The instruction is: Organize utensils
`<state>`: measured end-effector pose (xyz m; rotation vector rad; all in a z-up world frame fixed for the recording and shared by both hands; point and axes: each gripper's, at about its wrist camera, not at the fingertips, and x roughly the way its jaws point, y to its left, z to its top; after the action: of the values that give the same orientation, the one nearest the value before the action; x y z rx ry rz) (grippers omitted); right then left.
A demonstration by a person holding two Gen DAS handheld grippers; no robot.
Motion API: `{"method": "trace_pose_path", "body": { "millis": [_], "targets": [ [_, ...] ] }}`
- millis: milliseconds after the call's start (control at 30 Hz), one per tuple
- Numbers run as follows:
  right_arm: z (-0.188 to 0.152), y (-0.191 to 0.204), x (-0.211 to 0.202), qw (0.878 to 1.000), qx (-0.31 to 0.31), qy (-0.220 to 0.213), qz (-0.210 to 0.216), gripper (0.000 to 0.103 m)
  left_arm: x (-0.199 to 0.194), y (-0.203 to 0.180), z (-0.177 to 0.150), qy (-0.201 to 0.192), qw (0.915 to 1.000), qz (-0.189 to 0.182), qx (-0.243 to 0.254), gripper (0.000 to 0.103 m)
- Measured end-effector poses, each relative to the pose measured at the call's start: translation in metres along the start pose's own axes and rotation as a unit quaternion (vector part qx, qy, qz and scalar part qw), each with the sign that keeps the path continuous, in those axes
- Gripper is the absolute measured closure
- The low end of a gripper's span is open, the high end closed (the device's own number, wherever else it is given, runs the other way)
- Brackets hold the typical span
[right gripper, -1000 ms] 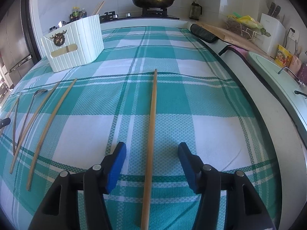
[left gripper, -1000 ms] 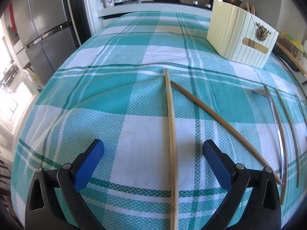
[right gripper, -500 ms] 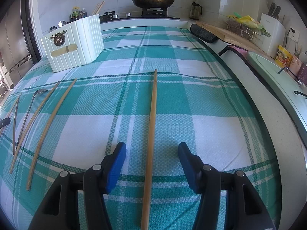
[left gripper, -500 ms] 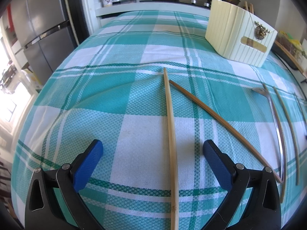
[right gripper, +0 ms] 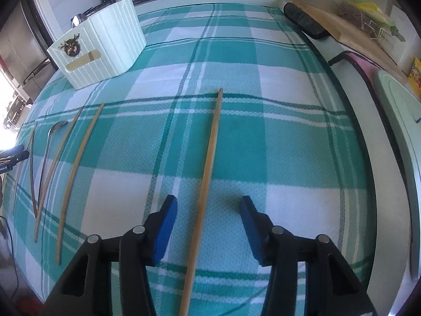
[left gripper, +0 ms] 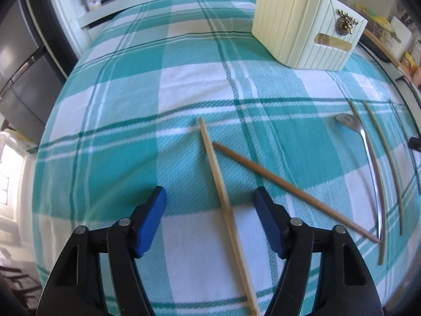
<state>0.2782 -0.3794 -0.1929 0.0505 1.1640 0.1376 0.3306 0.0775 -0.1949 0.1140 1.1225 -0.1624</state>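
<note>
Each half-open, closing tool, left [left gripper: 210, 220] and right [right gripper: 209, 226], astride a lengthwise, ungripped chopstick [left gripper: 223, 197] [right gripper: 208, 168].

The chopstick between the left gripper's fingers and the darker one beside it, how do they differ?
The pale chopstick is light tan; the dark chopstick is reddish brown. The pale one lies between the left gripper fingers, pointing nearly straight away; the dark one lies outside them, slanting off to the right. Both lie flat on the checked tablecloth, far ends close together but apart.

Two wrist views — steeply downward, sharing basket [left gripper: 302, 26]
</note>
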Motion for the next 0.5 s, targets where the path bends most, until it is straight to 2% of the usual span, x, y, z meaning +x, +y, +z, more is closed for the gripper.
{"method": "trace_pose_path", "body": {
  "millis": [100, 167, 233, 267, 300, 433, 500],
  "targets": [
    [0.021, 0.000, 0.011, 1.000, 0.001, 0.000, -0.002, 0.066, 0.005, 0.004, 0.015, 0.003, 1.0000, 0.001, -0.003, 0.052],
    [0.036, 0.001, 0.018, 1.000, 0.002, -0.005, -0.007, 0.066, 0.008, 0.008, 0.023, 0.005, 0.9999, -0.003, -0.013, 0.072],
    [0.051, 0.000, 0.025, 1.000, 0.006, -0.003, -0.010, 0.070, 0.010, 0.011, 0.030, 0.005, 0.9998, 0.002, -0.018, 0.088],
    [0.057, 0.000, 0.027, 1.000, 0.006, -0.008, -0.016, 0.081, 0.011, 0.012, 0.032, 0.005, 0.9998, -0.001, -0.021, 0.095],
    [0.062, 0.000, 0.030, 1.000, 0.007, -0.007, -0.019, 0.094, 0.012, 0.014, 0.033, 0.004, 0.9997, -0.005, -0.025, 0.096],
    [0.073, -0.007, 0.034, 0.999, 0.037, -0.017, -0.005, 0.097, 0.008, 0.017, 0.034, -0.012, 0.9991, -0.010, -0.039, 0.099],
    [0.072, -0.008, 0.026, 0.998, 0.049, -0.034, 0.009, 0.097, -0.007, 0.019, 0.032, -0.034, 0.9980, -0.016, -0.051, 0.099]
  ]
}}
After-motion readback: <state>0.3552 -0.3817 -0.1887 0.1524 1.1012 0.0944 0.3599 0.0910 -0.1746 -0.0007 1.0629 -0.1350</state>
